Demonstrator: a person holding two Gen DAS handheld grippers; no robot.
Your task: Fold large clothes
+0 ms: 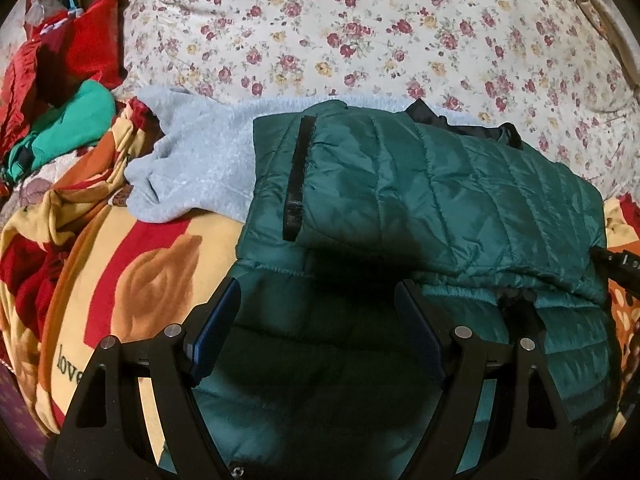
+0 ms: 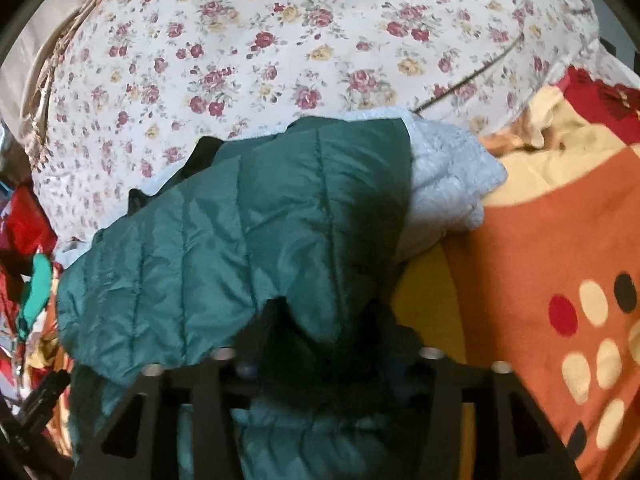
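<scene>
A dark green quilted puffer jacket (image 1: 420, 184) lies on the bed, one part folded over its body, a black-trimmed cuff facing left. My left gripper (image 1: 318, 312) is open above the jacket's lower part, with nothing between its jaws. My right gripper (image 2: 320, 320) is shut on the green jacket (image 2: 240, 232) and holds a fold of it; its fingertips are hidden by the cloth. The right gripper's black tip also shows at the right edge of the left wrist view (image 1: 618, 266).
A light grey fleece garment (image 1: 192, 160) lies under and behind the jacket. A red, yellow and orange blanket (image 1: 132, 272) covers the near bed, a floral sheet (image 1: 360, 32) the far part. Red and green clothes (image 1: 60, 120) are piled at the left.
</scene>
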